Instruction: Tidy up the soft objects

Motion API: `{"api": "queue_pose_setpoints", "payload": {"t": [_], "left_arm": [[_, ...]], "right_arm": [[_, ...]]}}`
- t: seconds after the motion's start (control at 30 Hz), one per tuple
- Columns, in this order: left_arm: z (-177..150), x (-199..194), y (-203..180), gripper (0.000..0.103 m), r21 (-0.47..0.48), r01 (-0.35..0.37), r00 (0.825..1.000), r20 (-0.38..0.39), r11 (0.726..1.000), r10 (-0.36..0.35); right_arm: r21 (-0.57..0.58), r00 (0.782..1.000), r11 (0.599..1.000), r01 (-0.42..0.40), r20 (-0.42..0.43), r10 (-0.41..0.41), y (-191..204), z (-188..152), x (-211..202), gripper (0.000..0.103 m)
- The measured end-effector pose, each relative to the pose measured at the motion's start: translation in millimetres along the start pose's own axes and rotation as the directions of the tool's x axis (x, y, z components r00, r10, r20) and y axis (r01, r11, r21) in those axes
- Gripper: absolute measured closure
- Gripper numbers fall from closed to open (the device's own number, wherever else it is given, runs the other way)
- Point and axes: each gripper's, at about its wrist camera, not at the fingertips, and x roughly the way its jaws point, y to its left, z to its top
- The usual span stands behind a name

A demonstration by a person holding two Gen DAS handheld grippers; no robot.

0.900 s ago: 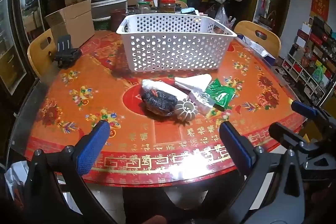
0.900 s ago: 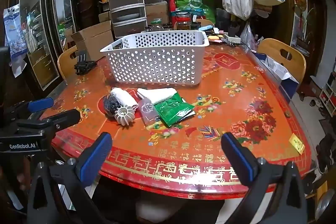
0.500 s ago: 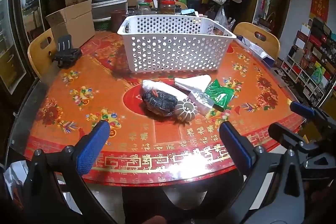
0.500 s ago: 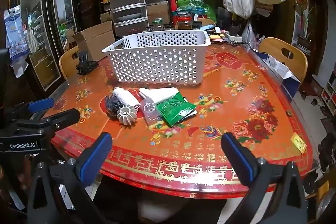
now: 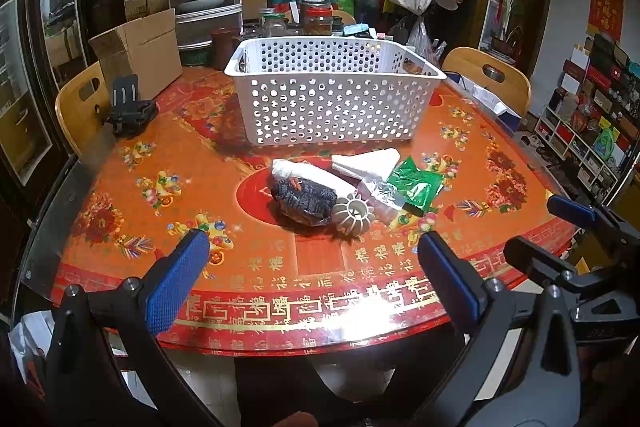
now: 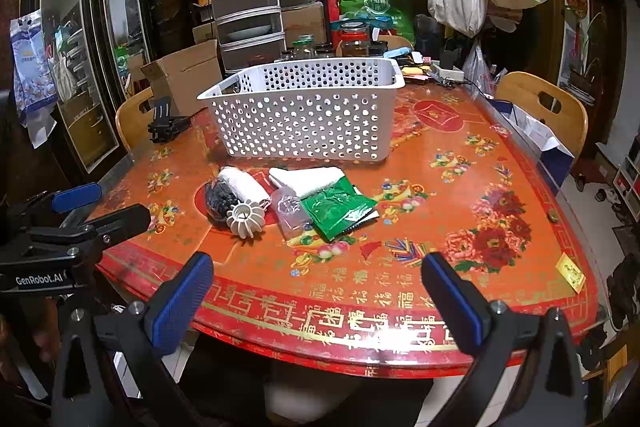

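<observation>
From the left wrist view, I judge the task as not begun. My left gripper hangs over the near edge of the table with its jaws wide apart and nothing between them. The soft things lie in one cluster at the table's middle, just in front of the white basket: a dark bundle touching a white roll, a ribbed white ball against the bundle, a folded white cloth, a clear packet and a green packet. This view looks partly into the basket — what I see of its inside is bare, though the floor is hidden. The right gripper's arm shows at the right edge.

From the right wrist view, my right gripper also stands fully open and empty, short of the cluster. Here the green packet lies nearest me and overlaps the cloth, which the left view shows less clearly — and the dark bundle is half hidden behind the roll. The basket's inside is mostly screened by its wall. Everything is left to move, if the basket is the goal.
</observation>
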Motion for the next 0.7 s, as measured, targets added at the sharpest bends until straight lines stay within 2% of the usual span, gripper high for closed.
{"api": "queue_pose_setpoints", "payload": {"t": [0.7], "left_arm": [[1.9,-18.2,-2.4,0.000,0.010,0.002,0.999,0.037,1.000,-0.003]], "right_arm": [[0.002,1.000,1.000,-0.010,0.011,0.010,2.0,0.3,-3.8,0.000]]}}
